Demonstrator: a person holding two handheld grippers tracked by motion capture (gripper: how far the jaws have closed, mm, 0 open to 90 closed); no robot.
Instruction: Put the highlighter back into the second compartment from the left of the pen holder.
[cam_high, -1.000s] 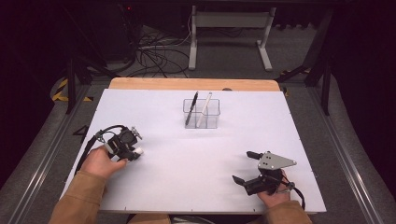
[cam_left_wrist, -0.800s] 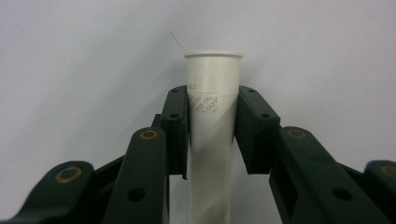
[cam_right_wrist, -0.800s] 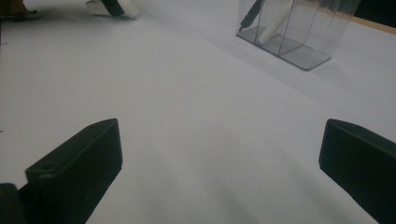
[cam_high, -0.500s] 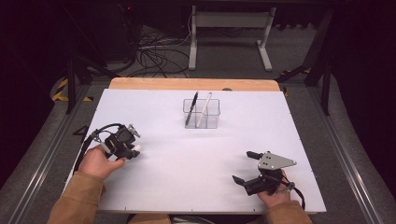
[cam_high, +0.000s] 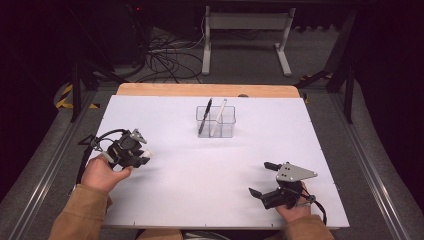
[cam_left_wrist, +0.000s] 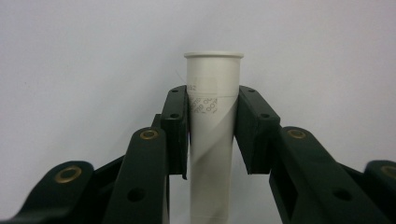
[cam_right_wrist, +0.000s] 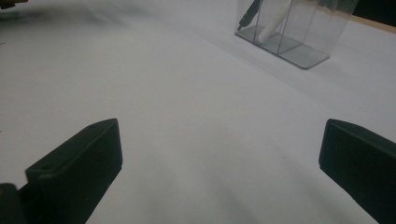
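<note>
Between the two black jaws of the left gripper sits a white marker, a pale cylinder with a flanged end, and the pads press on its barrel from both sides, so the grip looks firm. In the high view that gripper is at the left of the white table, held in the person's left hand, with the marker's pale tip poking out toward the table's middle. Whether the marker is off the surface here I cannot tell for sure.

Well apart from it, near the far edge, stands a clear two-compartment holder. A black pen leans in its left compartment and a white pen in the right one.

The right gripper rests near the table's right front corner, its jaws spread wide with nothing between them; its own view looks across bare table toward the holder.

As a judgement, two pens are already stowed and this third piece is picked up; what is left is carrying it across to the holder, lowering it into a compartment and letting go.
</note>
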